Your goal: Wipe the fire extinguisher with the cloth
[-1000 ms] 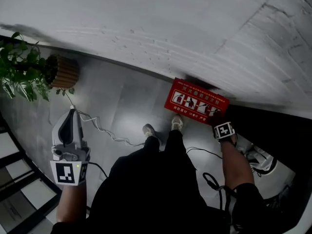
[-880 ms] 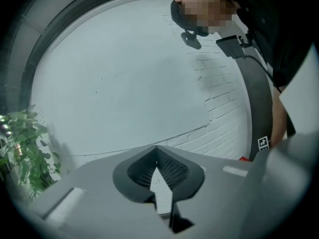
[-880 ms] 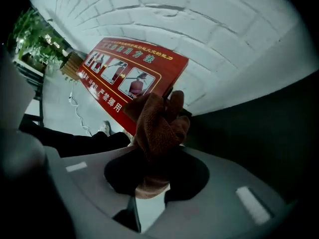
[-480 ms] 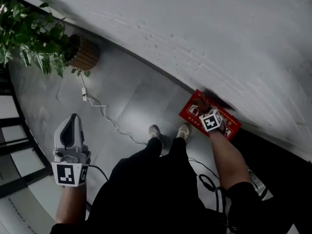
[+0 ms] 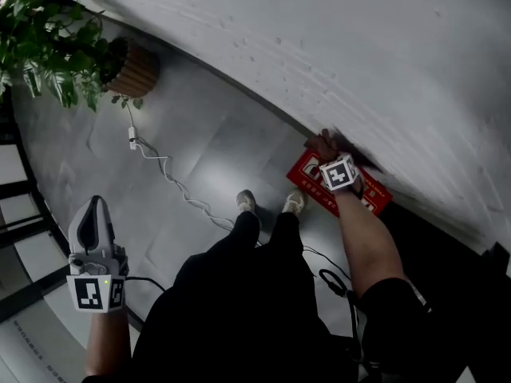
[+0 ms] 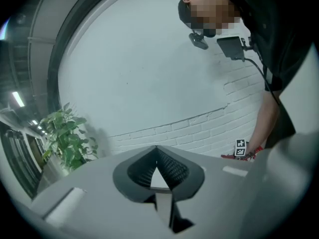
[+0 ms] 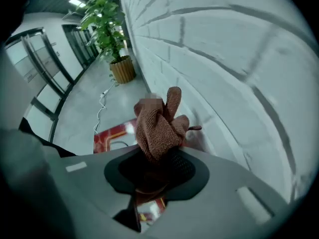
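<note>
The red fire extinguisher box (image 5: pixel 377 199) lies on the floor with its long side along the foot of the white brick wall (image 5: pixel 359 46). A second ago your right claw (image 7: pixel 157 161) was off the box's right end. Now your arm reaches steeply down over its wall-side edge, the claw clamped on the brown cloth (image 7: pixel 159 126). Your left claw (image 6: pixel 157 156), closed and empty, points roughly level and has drifted lower at your side.
</note>
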Demonstrator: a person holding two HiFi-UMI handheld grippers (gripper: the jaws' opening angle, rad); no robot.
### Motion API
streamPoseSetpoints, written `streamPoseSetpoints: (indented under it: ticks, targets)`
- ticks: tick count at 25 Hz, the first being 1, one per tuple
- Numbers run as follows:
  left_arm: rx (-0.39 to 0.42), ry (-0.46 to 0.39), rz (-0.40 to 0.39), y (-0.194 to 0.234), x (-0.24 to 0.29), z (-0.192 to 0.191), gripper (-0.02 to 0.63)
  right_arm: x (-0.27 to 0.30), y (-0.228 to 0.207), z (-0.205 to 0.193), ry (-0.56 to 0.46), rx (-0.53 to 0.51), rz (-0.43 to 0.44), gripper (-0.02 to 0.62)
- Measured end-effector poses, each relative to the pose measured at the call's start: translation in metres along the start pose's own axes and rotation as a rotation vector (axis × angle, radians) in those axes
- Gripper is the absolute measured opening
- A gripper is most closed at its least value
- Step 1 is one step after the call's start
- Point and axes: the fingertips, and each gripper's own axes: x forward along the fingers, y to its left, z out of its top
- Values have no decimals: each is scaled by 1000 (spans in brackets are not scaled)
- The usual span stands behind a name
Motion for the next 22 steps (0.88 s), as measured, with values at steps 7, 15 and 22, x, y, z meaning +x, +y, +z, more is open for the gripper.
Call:
streamPoseSetpoints:
  ticks: [7,15,22]
  targets:
    - [-31,-71,-236,-64,76,14,0,-67,-56,-180,176,317,-116,97]
    - [-35,-95,-263,-52,97,14,0,-129,-100,-294,258,449,-347,97]
    - [-109,-37,-177,-33,77,-9,0,-55,-3,-75,-69,54,-151,97]
